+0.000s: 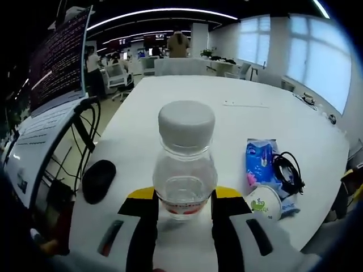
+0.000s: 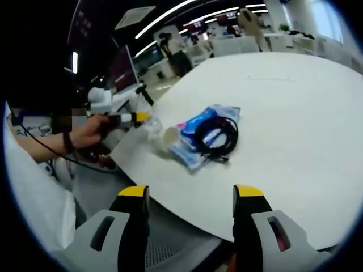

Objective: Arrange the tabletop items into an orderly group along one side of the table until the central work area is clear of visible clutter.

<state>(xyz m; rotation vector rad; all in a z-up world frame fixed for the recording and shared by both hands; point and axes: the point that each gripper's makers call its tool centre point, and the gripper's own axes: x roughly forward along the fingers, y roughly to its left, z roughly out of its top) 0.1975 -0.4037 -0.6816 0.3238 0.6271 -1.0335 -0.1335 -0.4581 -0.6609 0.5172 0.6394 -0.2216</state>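
A clear plastic bottle (image 1: 184, 164) with a white cap stands upright on the white table (image 1: 187, 96), and my left gripper (image 1: 184, 195) is shut on its base with the yellow-tipped jaws against both sides. In the right gripper view that bottle (image 2: 152, 126) sits at the table's near-left edge, with a hand holding the left gripper (image 2: 136, 118) beside it. My right gripper (image 2: 190, 192) hangs open off the table edge with nothing between its jaws. A blue packet (image 1: 260, 160) (image 2: 198, 133), a coiled black cable (image 1: 289, 173) (image 2: 218, 136) and a small white cup (image 1: 264, 202) (image 2: 167, 136) lie together.
A black mouse (image 1: 98, 180) lies left of the bottle, near an open laptop (image 1: 57, 73) on a stand with trailing cables. A thin white strip (image 1: 245, 104) rests further back on the table. Office desks, chairs and a standing person (image 1: 178, 44) fill the background.
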